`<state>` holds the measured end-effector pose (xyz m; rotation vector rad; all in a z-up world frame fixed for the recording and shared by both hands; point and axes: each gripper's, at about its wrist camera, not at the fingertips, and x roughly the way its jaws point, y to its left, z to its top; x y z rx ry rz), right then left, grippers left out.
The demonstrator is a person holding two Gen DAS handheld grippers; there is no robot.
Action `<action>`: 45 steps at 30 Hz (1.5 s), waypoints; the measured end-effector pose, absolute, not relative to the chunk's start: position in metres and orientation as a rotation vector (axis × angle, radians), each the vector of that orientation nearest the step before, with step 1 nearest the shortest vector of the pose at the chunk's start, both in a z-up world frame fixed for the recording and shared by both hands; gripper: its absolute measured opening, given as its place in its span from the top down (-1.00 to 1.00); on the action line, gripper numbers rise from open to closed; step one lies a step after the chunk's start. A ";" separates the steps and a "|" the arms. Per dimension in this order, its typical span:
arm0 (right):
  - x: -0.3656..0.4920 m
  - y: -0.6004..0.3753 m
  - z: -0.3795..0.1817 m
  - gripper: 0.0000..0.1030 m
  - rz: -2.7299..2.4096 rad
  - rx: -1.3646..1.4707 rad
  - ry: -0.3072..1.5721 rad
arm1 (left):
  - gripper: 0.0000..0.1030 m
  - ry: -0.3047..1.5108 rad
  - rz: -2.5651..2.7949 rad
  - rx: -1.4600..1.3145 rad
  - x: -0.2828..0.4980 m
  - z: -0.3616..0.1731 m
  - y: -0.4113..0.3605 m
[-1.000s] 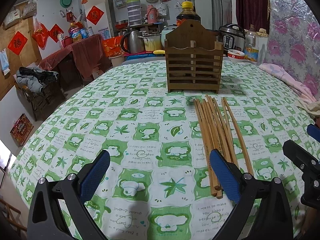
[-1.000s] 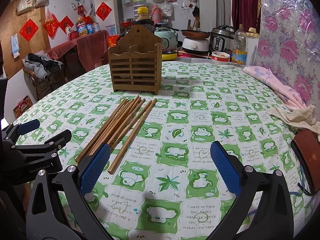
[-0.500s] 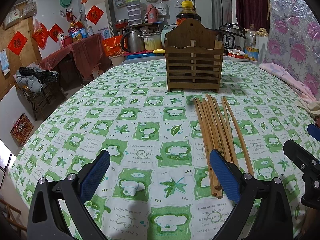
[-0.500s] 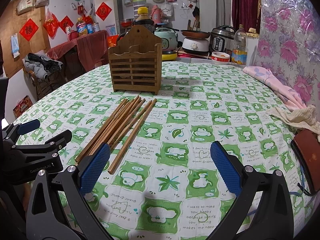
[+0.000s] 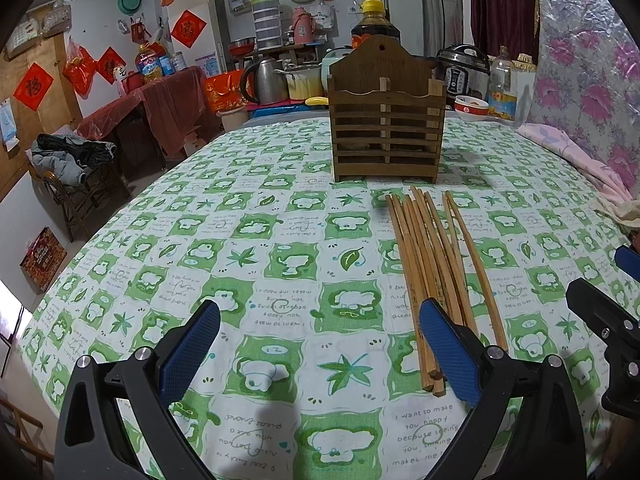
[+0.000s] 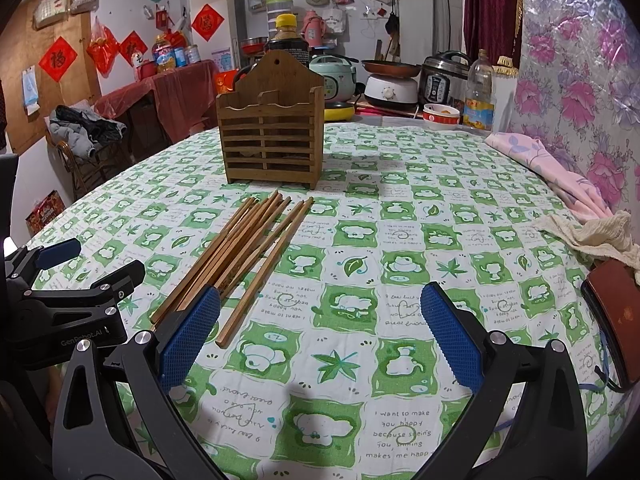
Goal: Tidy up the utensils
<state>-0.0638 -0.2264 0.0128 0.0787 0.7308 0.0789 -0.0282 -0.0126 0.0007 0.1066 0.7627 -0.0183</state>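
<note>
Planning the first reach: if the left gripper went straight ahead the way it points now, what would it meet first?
Probably only bare tablecloth. The open left gripper aims left of the chopsticks, and the wooden holder sits farther off, slightly right; depth is unclear.

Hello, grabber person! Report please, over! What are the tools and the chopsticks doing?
Left tool open, empty. Right tool open, empty. Chopsticks lying bunched on tablecloth, short of the wooden holder. Nothing between them.

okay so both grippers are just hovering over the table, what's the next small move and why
Probably ease the right gripper left and down onto the chopsticks. Both grippers have open, empty jaws, the chopsticks lie loose on the tablecloth in front of the wooden holder, and their near ends sit beside its left finger.
</note>
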 end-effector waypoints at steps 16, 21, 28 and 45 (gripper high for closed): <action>-0.064 -0.227 0.013 -0.88 0.079 0.079 0.731 | -0.89 0.773 -0.023 0.108 -0.030 -0.003 -0.013; -0.064 -0.227 0.013 -0.88 0.082 0.083 0.732 | -0.89 0.798 -0.043 0.107 -0.030 -0.007 -0.013; -0.058 -0.238 0.009 -0.88 0.121 0.174 0.756 | -0.89 0.943 -0.117 0.039 -0.013 -0.015 -0.003; -0.053 -0.249 0.005 -0.88 0.126 0.247 0.788 | -0.89 1.178 -0.170 0.112 0.027 -0.028 -0.023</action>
